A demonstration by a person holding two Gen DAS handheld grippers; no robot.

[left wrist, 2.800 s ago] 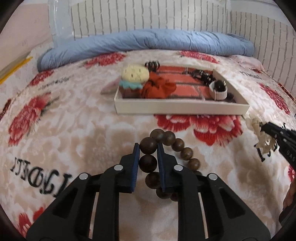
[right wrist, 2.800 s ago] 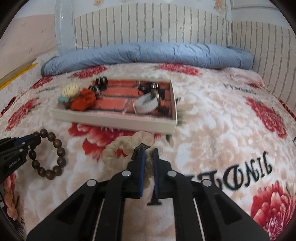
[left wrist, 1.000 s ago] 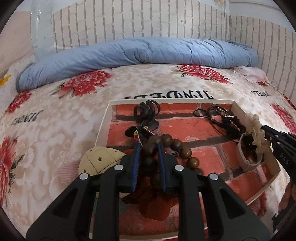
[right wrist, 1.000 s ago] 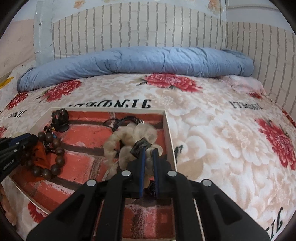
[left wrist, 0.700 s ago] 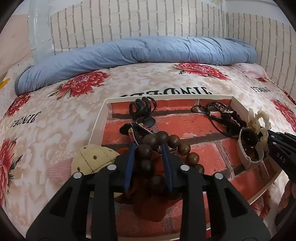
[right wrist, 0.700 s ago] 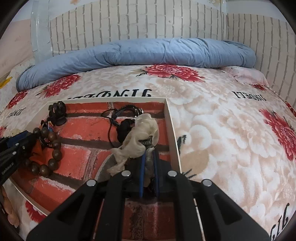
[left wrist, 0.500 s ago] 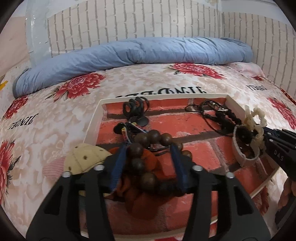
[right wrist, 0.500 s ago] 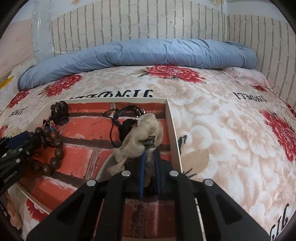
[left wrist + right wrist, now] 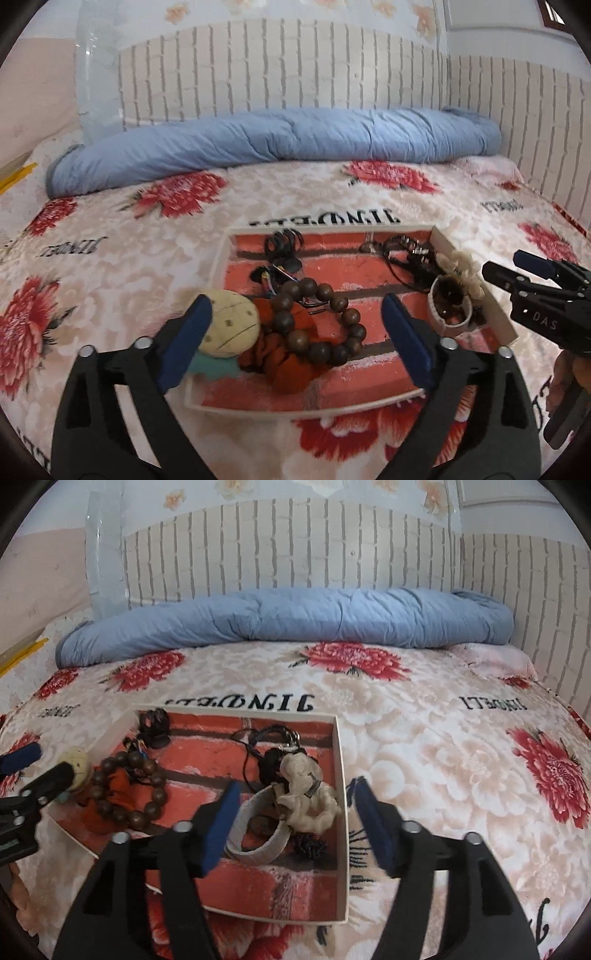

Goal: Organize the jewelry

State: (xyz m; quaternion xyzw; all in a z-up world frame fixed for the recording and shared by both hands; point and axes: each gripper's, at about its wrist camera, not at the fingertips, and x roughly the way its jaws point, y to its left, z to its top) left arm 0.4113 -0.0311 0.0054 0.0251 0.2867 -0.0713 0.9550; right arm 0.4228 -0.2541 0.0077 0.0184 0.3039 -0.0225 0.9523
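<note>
A white shallow tray point(image 9: 495, 314) with a red brick-print floor lies on the floral bed cover; it also shows in the right wrist view point(image 9: 341, 760). A brown wooden bead bracelet point(image 9: 317, 321) lies in it on an orange scrunchie point(image 9: 280, 362), also seen in the right wrist view point(image 9: 125, 786). A cream scrunchie point(image 9: 308, 797) lies by the tray's right wall on a white band point(image 9: 258, 830). My left gripper point(image 9: 295, 336) is open above the bracelet. My right gripper point(image 9: 295, 812) is open above the cream scrunchie. Both are empty.
The tray also holds a cream cupcake-shaped piece point(image 9: 229, 325), black hair clips point(image 9: 280, 243) and black cords with metal clasps point(image 9: 273, 742). A rolled blue quilt point(image 9: 280, 144) lies along the brick-pattern wall. The floral bed cover point(image 9: 461, 775) spreads to the right.
Both grippers carried their pieces over the tray, then opened. The bead bracelet now lies on the orange scrunchie and the cream scrunchie lies on the white band. Both grippers have pulled back a little.
</note>
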